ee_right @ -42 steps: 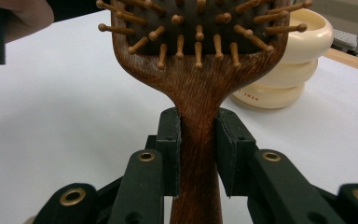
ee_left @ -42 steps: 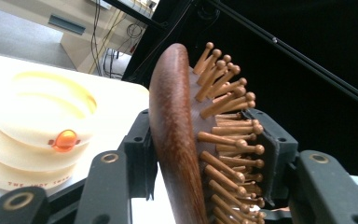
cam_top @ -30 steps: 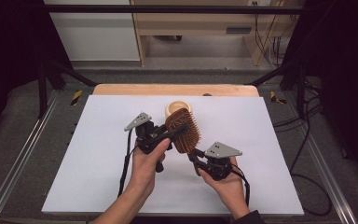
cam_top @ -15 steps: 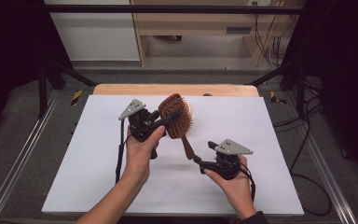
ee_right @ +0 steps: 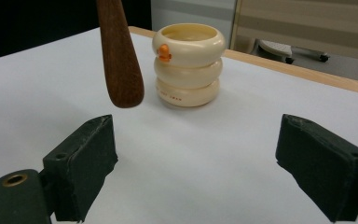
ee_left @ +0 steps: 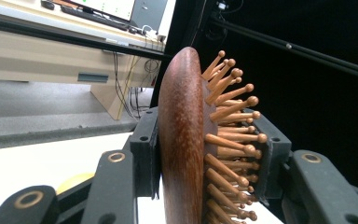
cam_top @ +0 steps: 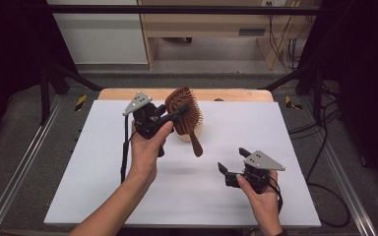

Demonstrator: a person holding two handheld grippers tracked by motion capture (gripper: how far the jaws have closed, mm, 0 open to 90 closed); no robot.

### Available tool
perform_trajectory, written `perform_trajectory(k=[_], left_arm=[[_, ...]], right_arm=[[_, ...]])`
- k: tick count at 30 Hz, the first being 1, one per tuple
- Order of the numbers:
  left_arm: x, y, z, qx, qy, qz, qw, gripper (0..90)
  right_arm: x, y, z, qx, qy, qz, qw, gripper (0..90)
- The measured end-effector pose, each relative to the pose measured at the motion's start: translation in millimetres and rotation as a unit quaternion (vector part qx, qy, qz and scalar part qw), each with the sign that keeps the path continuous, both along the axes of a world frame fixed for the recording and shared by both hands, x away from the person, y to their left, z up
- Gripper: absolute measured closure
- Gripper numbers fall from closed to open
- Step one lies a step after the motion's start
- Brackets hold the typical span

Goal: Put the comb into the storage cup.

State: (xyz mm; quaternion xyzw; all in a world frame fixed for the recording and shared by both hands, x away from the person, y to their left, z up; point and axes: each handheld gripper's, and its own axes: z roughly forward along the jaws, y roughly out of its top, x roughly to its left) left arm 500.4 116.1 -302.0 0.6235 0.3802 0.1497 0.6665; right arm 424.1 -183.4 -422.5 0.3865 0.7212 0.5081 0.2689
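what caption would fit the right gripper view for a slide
Open right gripper faces a cream ringed cup on the white table, wooden hairbrush handle hanging just ahead.

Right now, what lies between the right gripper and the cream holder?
Bare white table and, just to one side, the hanging handle of the hairbrush, seen in the right gripper view. The right gripper is open; the holder stands beyond.

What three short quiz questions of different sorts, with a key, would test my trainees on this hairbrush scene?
1. True or false: the left tool is shut on the head of the hairbrush.
2. Which way does the brush handle hang: A up, B down, C level?
3. Fill in: the right tool stands ___, with nothing between its pads.

Key: 1 true. 2 B. 3 open; its jaws have just been opening. The cream ringed cup stands on the table beyond.
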Motion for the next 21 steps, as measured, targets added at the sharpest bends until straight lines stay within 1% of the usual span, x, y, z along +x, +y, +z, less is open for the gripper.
perform_trajectory(k=[1, 3, 6, 7, 8, 11, 13, 15, 17, 19, 21], left_arm=[[0.9, 0.2, 2.1, -0.002, -0.002, 0.002, 1.0, 52.7], [3.6, 0.2, 7.0, -0.005, -0.006, 0.007, 0.9999, 52.7], [9.7, -0.6, 15.2, -0.008, -0.012, 0.012, 0.9998, 52.7], [11.2, -1.2, 17.0, -0.009, -0.013, 0.014, 0.9998, 52.6], [13.7, -1.2, 19.3, -0.007, -0.015, 0.017, 0.9997, 52.6], [18.3, -2.3, 23.4, -0.005, -0.019, 0.024, 0.9995, 52.6], [21.2, -2.9, 24.9, 0.001, -0.021, 0.028, 0.9994, 52.6], [24.0, -4.3, 25.7, -0.002, -0.018, 0.032, 0.9993, 52.6], [26.9, -5.2, 27.3, 0.005, -0.017, 0.032, 0.9993, 52.6], [29.5, -5.8, 29.7, 0.01, -0.021, 0.034, 0.9992, 52.6], [32.4, -5.4, 33.1, 0.009, -0.024, 0.038, 0.999, 52.6]], right_arm=[[1.1, -4.0, -1.8, 0.008, -0.003, -0.002, 1.0, 11.9], [2.1, -5.7, -2.8, 0.013, -0.004, -0.004, 0.9999, 11.5], [4.0, -10.3, -7.4, 0.02, -0.008, -0.017, 0.9996, 10.4], [4.6, -12.2, -9.3, 0.021, -0.009, -0.023, 0.9995, 9.3], [4.8, -13.1, -10.4, 0.023, -0.011, -0.027, 0.9993, 9.0], [6.2, -15.3, -13.6, 0.02, -0.022, -0.039, 0.9988, 8.1], [6.2, -14.5, -14.6, 0.017, -0.033, -0.041, 0.9985, 8.0], [6.6, -14.1, -14.4, 0.02, -0.032, -0.038, 0.9985, 6.8], [7.6, -14.5, -14.8, 0.023, -0.028, -0.037, 0.9987, 5.7], [8.4, -15.2, -15.3, 0.027, -0.022, -0.036, 0.9988, 4.9], [7.5, -15.4, -14.5, 0.022, -0.028, -0.036, 0.9987, 4.9]])
